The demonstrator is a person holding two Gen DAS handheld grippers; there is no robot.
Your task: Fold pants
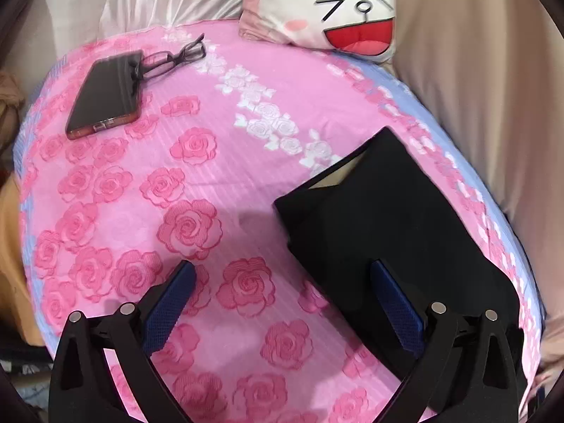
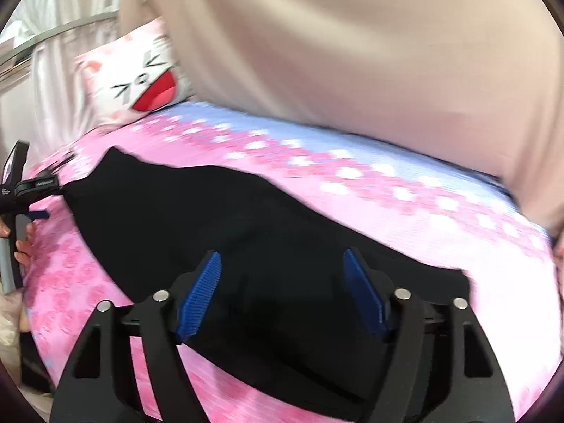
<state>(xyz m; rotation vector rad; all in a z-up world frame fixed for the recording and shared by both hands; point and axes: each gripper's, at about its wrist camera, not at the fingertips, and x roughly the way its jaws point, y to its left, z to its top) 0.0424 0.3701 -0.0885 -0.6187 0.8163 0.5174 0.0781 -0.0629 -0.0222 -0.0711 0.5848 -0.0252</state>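
Left wrist view: the left gripper (image 1: 282,282) has its jaws spread wide with nothing between them, hanging over the pink rose bedsheet (image 1: 197,183). The black pants (image 1: 394,222) sit folded into a chunky block in the lower right of the frame, and the right-hand blue pad (image 1: 398,310) overlaps them in the picture, though I can't tell if it's touching. Upper left there's a phone (image 1: 105,93) with a pair of glasses (image 1: 172,58) touching its top end. A cartoon-face pillow (image 1: 338,10) is at the top.

Right wrist view, pretty blurry: the right gripper (image 2: 282,292) is also apart, nothing pinched, hovering above the pants (image 2: 197,218), which stretch from mid-left down to the lower right. The left gripper (image 2: 24,190) pokes in at the left edge with a hand (image 2: 23,243) on it. Same pillow (image 2: 141,77) upper left, beige curtain (image 2: 370,70) across the top.
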